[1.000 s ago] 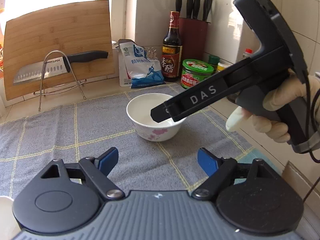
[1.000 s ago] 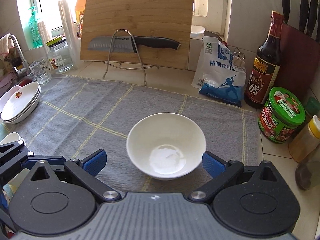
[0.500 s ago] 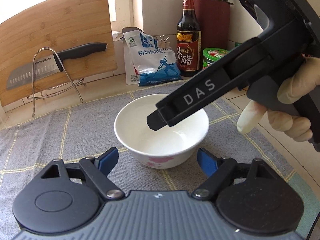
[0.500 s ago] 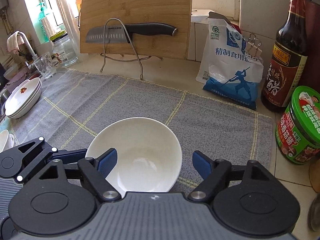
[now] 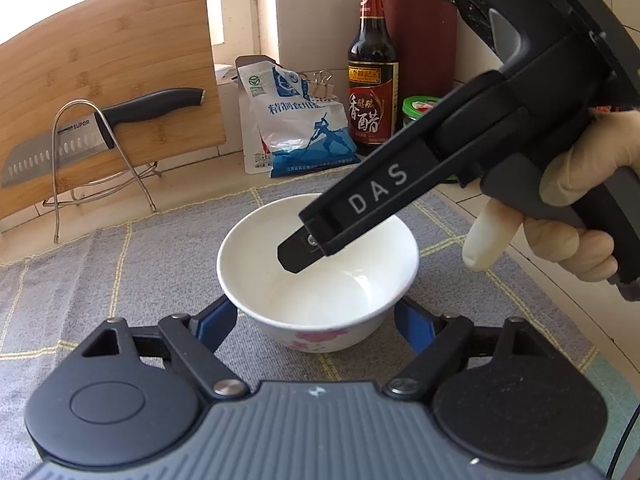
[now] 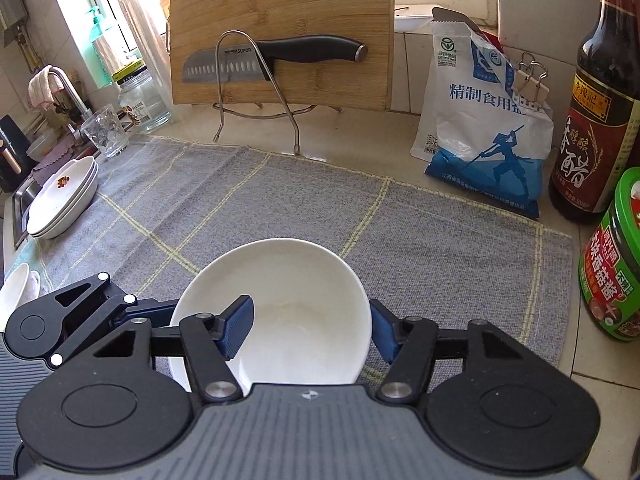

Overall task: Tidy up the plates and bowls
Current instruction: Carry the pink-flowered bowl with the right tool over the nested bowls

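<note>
- Both grippers have come in on the white ceramic bowl (image 5: 318, 276) since a second ago.
- Right gripper (image 6: 310, 330): jaws clamped across bowl's right wall, one pad inside.
- Left gripper (image 5: 316, 322): jaws straddle bowl; contact unclear.
- Bowl sits on grey checked cloth (image 6: 440, 240).

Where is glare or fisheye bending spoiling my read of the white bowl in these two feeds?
Left wrist view: the white ceramic bowl is sharp, with one small bright glint inside; the window area upper left is blown out, and the bamboo cutting board bows from lens distortion. Right wrist view: the bowl's interior is washed pale and nearly featureless; the window is overexposed; the grey checked cloth stays crisp.
</note>
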A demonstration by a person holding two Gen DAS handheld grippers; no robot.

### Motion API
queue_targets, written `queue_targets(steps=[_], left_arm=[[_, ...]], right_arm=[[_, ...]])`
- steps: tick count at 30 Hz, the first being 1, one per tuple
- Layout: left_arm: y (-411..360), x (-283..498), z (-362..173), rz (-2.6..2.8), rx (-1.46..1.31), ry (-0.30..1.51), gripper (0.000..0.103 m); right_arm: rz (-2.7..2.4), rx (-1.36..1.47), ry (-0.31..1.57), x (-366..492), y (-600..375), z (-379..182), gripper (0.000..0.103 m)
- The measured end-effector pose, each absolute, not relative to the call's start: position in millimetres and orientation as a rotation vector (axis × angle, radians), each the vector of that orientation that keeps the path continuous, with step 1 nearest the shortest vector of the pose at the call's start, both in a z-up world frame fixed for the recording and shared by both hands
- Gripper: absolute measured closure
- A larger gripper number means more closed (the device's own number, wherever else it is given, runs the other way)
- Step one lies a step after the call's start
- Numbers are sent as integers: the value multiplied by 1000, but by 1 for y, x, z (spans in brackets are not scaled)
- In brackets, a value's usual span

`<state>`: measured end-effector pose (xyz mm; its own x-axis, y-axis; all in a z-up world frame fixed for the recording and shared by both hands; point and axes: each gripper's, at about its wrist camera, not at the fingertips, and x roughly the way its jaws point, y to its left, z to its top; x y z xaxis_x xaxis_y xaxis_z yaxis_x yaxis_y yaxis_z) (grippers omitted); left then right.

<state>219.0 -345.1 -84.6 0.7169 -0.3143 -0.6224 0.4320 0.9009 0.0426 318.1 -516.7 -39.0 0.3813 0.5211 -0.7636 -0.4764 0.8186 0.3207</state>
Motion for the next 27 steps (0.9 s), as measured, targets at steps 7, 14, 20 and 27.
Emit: queue_targets(steps=[7, 14, 20, 27], left_arm=[[-342, 218, -81, -430, 199, 664, 18], [-334, 205, -66, -448, 223, 660, 18], [-323, 189, -52, -459, 234, 661, 18], [-297, 163, -32, -454, 232, 665, 18]], right_arm=[[631, 53, 1004, 313, -514, -34, 38], [620, 58, 1006, 300, -506, -18, 38], [624, 80, 998, 283, -495, 1, 38], [643, 78, 991, 260, -471, 23, 38]])
